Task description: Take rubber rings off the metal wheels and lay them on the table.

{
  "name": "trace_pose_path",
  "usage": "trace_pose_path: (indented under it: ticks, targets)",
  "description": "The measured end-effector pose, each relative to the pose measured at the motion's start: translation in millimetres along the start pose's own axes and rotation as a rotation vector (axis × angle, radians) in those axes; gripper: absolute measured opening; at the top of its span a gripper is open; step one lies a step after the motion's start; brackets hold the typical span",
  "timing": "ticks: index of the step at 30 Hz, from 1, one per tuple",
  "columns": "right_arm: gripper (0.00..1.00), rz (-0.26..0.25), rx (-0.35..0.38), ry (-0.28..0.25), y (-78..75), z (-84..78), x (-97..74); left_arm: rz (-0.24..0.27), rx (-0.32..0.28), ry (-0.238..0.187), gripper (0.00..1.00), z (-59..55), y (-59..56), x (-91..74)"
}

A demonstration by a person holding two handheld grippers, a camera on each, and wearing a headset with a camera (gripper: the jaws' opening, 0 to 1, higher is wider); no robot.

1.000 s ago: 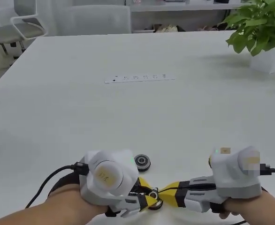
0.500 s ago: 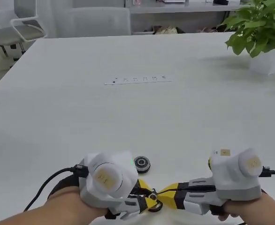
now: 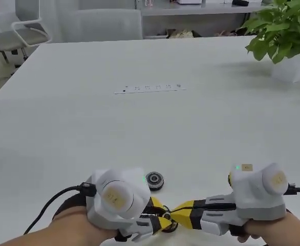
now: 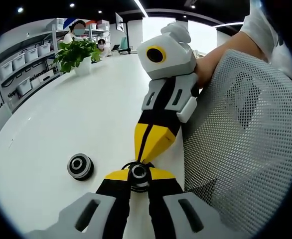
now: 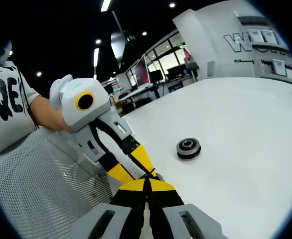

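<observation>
A small metal wheel (image 4: pixel 139 173) sits between the yellow tips of my left gripper (image 4: pixel 138 177), which is shut on it. My right gripper (image 4: pixel 147 158) comes in from above, its tips pinched shut on the thin black rubber ring (image 4: pixel 130 164) at the wheel's rim. In the head view, both grippers meet tip to tip near the table's front edge: left gripper (image 3: pixel 162 222), right gripper (image 3: pixel 175 212), held wheel (image 3: pixel 169 223). A second wheel (image 3: pixel 154 179) with its black ring on lies flat on the table just behind them, also seen as the second wheel (image 5: pixel 188 148).
The white table (image 3: pixel 140 128) stretches far ahead. A flat socket strip (image 3: pixel 149 88) lies mid-table. A potted plant (image 3: pixel 285 31) stands at the back right. Chairs (image 3: pixel 22 31) stand beyond the far edge. A mesh chair back (image 4: pixel 245 129) is close behind the grippers.
The grippers stay locked together at the held wheel in the same spot. The head camera has tilted slightly.
</observation>
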State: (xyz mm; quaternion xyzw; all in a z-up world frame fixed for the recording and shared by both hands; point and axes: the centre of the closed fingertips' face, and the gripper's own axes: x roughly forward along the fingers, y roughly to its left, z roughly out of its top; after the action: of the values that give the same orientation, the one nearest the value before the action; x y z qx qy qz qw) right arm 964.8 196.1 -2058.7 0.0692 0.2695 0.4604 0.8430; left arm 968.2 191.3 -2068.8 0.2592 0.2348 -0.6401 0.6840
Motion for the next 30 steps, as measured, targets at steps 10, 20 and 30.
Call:
trace_pose_path:
  ticks: [10, 20, 30]
  targets:
    - [0.00, -0.019, -0.004, -0.011, -4.0, 1.6, -2.0, -0.003, 0.019, 0.001, 0.10, 1.8, 0.0, -0.2]
    - [0.00, -0.018, 0.006, -0.031, -4.9, 4.8, -3.4, -0.028, 0.002, -0.039, 0.14, 14.3, -2.8, -13.3]
    - [0.00, -0.004, -0.003, -0.032, -2.2, 10.1, -5.4, -0.006, 0.018, -0.077, 0.25, 23.9, -0.3, -38.5]
